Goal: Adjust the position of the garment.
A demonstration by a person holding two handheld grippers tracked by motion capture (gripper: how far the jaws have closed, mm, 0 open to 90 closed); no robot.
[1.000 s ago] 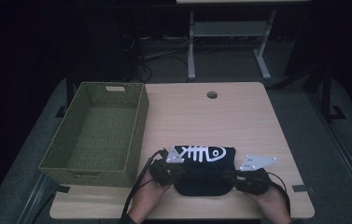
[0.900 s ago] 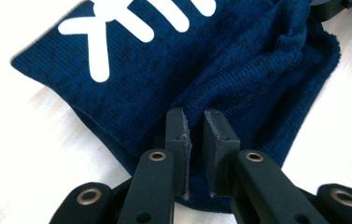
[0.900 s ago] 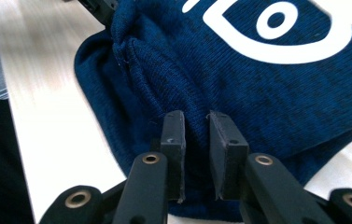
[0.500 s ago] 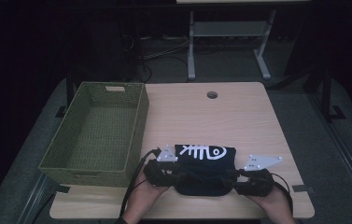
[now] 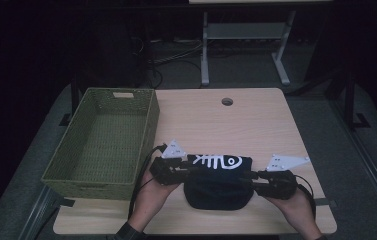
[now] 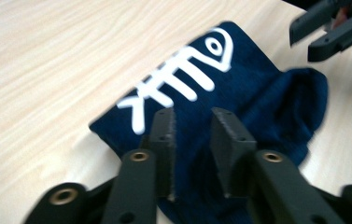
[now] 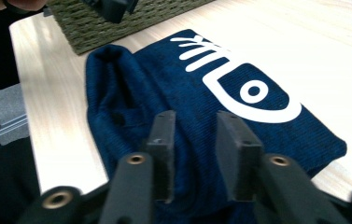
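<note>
Green wicker basket (image 5: 101,140) at the left of the tabletop (image 5: 256,125); just right of it the left tool (image 5: 190,169) at the left edge of the folded navy cloth with a white fish-skeleton print (image 5: 218,175), jaws narrow with a gap, just closing, over the fabric, nothing pinched; cloth lies at the near middle of the tabletop; right tool (image 5: 248,177) at the cloth's right edge, jaws narrow too, just closing, nothing gripped.

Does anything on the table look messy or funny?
A little: the folded dark blue cloth with a white fishbone print lies neat at its far side, but its near edge bulges out, rumpled. The green woven basket looks fine.
</note>
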